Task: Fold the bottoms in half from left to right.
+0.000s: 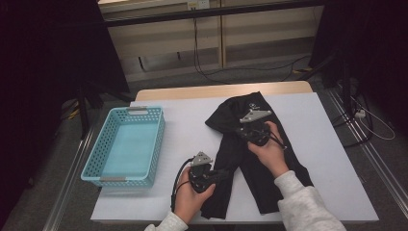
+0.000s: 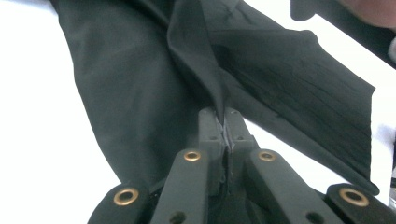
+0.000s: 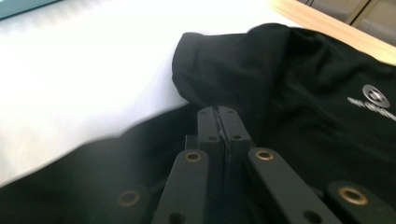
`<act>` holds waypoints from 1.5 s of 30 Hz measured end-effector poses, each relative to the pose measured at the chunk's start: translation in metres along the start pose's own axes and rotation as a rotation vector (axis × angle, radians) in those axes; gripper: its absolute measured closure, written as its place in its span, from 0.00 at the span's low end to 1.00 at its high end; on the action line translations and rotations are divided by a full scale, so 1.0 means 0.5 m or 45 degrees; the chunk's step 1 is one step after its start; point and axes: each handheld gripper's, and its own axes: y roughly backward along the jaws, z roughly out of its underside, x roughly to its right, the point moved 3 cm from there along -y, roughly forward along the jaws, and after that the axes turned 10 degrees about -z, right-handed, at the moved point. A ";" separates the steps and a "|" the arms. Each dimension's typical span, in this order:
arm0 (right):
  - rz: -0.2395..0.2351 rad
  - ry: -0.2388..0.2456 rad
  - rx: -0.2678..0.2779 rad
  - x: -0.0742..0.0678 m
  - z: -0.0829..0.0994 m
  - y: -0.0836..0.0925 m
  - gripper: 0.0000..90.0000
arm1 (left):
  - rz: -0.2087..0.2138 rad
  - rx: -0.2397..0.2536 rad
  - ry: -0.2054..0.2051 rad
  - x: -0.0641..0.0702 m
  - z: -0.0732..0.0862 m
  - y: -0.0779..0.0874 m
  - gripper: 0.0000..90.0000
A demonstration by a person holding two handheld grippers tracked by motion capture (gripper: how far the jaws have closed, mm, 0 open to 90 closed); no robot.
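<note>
Black shirt (image 1: 250,144) fabric is pinched in both the left hand-held gripper (image 2: 223,122) and the right hand-held gripper (image 3: 218,116), so folding looks under way; next likely calls for lifting together toward the basket (image 1: 126,147).

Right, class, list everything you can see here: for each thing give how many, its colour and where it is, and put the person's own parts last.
Garment: one, black with a small white logo, crumpled across the middle and right of the table.
Basket: one, light blue with holes in its walls, on the left of the table.
Table: one, white sheet over a wooden top, under everything.
Cables: several, dark, on the floor beyond the table.
Left tongs: one pair, black, shut on a fold of the garment near the table's front edge.
Right tongs: one pair, black, jaws closed together at the garment's upper part.
Sleeves: two, pale grey, at the bottom edge.
</note>
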 end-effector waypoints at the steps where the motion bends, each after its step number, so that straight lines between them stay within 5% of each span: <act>1: 0.016 -0.004 -0.022 0.003 0.010 0.007 0.99 | 0.001 -0.004 -0.002 -0.001 -0.001 0.000 0.98; 6: 0.071 -0.065 -0.184 0.019 0.070 0.013 0.98 | 0.007 -0.008 -0.002 0.001 -0.003 0.002 0.98; 9: 0.056 -0.036 -0.097 0.015 0.063 0.006 0.76 | 0.012 -0.007 -0.003 0.003 -0.004 0.001 0.98; 11: 0.058 0.037 -0.073 0.004 0.047 -0.002 0.70 | 0.017 -0.017 -0.001 0.004 -0.003 -0.001 0.98; 15: 0.023 0.065 0.016 -0.011 0.021 -0.038 0.65 | 0.019 -0.020 -0.002 0.003 -0.002 -0.002 0.98; 19: 0.023 0.094 -0.034 -0.017 0.012 -0.081 0.57 | 0.017 -0.012 0.007 0.000 -0.001 0.001 0.98; 21: 0.040 0.102 -0.080 -0.015 0.019 -0.097 0.58 | 0.017 -0.018 0.013 -0.002 0.002 0.003 0.98; 23: 0.056 0.080 -0.089 -0.006 0.025 -0.102 0.70 | 0.016 -0.015 0.017 -0.005 0.004 0.003 0.98; 27: 0.042 -0.048 0.045 0.016 0.019 -0.078 0.94 | 0.007 -0.015 0.022 -0.008 0.004 0.007 0.98; 37: 0.014 -0.147 0.179 0.051 -0.010 -0.029 0.95 | 0.043 0.018 0.032 0.009 -0.015 0.012 0.98; 45: 0.031 -0.184 0.212 0.087 -0.038 0.009 0.95 | 0.123 0.057 0.004 0.043 -0.061 0.002 0.98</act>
